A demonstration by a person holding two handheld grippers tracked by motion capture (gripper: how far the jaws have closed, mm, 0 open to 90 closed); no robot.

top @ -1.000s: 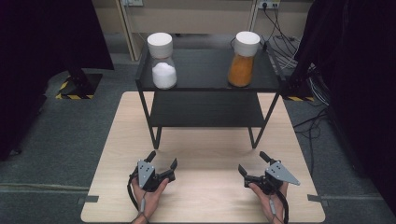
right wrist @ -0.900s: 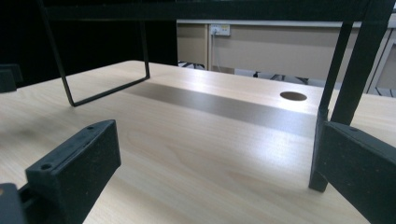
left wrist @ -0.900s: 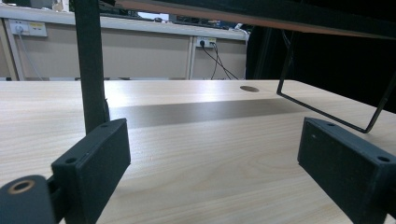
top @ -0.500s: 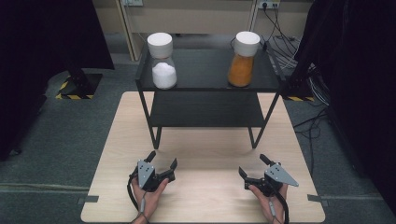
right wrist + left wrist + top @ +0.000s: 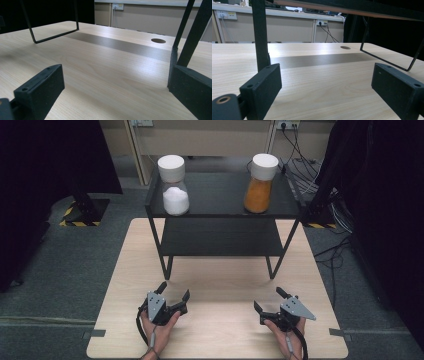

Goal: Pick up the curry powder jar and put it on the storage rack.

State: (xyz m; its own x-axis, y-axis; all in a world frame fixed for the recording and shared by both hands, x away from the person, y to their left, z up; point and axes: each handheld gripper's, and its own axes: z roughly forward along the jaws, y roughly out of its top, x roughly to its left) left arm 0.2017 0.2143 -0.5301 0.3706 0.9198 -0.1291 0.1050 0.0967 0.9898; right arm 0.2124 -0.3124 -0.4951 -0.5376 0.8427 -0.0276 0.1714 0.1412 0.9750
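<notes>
Right now both tongs, left (image 5: 174, 296) & right (image 5: 268, 301), rest agape on the tabletop (image 5: 220, 285), nothing held; white-powder jar (image 5: 173, 192) & orange jar (image 5: 260, 183) sit up on shelf top (image 5: 220, 200). Prob glass: heavy-ish, slick, breakable, so grip the narrower neck under the lid

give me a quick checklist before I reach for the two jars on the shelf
1. Left gripper jaws spread, nothing between them: ok.
2. Right gripper jaws spread, nothing between them: ok.
3. White-powder jar upright on the top tier of the black shelf, white lid on: ok.
4. Orange-powder jar upright on the same tier, white lid on: ok.
5. Table bare between grippers and shelf legs: ok.
6. Lids screwed tight: cannot tell.
</notes>
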